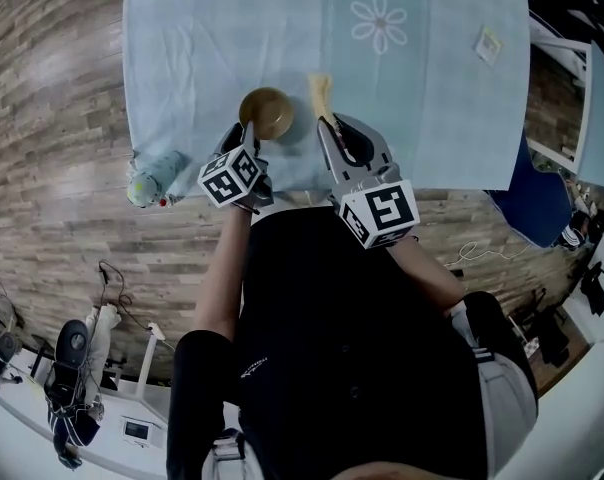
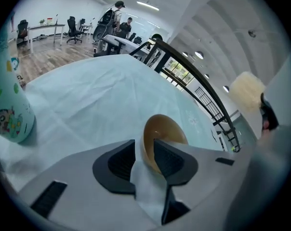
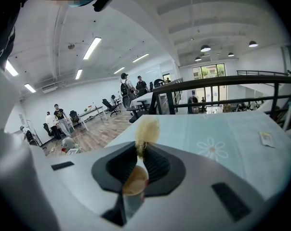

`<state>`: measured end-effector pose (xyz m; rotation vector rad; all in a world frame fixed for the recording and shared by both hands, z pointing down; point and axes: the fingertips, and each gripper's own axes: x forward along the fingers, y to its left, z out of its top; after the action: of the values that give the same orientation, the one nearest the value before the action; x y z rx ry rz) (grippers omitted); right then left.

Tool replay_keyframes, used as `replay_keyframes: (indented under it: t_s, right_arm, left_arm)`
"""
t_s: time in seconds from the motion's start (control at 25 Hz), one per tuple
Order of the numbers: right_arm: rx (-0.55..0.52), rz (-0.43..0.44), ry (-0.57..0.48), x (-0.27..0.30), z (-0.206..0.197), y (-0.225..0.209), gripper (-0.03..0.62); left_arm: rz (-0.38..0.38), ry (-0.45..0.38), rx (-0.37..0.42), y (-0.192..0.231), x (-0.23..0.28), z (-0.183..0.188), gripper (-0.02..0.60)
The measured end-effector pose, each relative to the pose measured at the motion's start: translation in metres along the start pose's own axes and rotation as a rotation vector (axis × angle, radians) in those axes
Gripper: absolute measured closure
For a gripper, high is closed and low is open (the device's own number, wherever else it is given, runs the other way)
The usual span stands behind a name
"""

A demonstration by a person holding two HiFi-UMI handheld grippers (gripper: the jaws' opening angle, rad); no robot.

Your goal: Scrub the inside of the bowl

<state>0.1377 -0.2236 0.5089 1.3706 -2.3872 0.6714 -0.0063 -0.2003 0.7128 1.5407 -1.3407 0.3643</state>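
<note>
A small brown bowl (image 1: 267, 113) stands on the light blue tablecloth (image 1: 432, 98) near its front edge. My left gripper (image 1: 250, 138) is at the bowl's near side. In the left gripper view the bowl (image 2: 165, 131) has its near rim between the gripper's (image 2: 144, 154) jaws; they stand open, with a gap showing beside the left pad. My right gripper (image 1: 327, 130) is shut on a wooden-handled brush (image 1: 320, 93), just right of the bowl. The brush's pale bristle head (image 3: 148, 129) sticks up past the right gripper's (image 3: 140, 154) pads, and also shows at the left gripper view's right side (image 2: 246, 91).
A green patterned cup (image 1: 154, 178) (image 2: 8, 109) stands at the cloth's front left corner. A flower print (image 1: 379, 20) and a small card (image 1: 488, 44) lie farther back on the cloth. A blue chair (image 1: 537, 203) is off the table's right end. People stand far behind.
</note>
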Motion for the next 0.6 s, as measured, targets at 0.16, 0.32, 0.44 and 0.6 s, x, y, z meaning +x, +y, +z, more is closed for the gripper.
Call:
replay_keyframes:
  t_s: [0.16, 0.32, 0.44, 0.6]
  right_arm:
    - [-0.004, 0.004, 0.006, -0.002, -0.004, 0.000, 0.551]
    - [-0.010, 0.009, 0.002, -0.003, -0.005, 0.008, 0.551]
    - [-0.015, 0.013, 0.000, -0.008, -0.006, 0.019, 0.551]
    - [-0.031, 0.049, -0.025, -0.019, -0.001, 0.047, 0.551]
  left_arm:
    - [0.040, 0.006, -0.050, 0.005, 0.000, -0.007, 0.543]
    - [0.051, -0.009, -0.057, 0.005, -0.008, 0.000, 0.557]
    - [0.035, -0.045, -0.058, -0.003, -0.026, 0.006, 0.557]
    - [0.006, -0.131, -0.048, -0.018, -0.069, 0.023, 0.557]
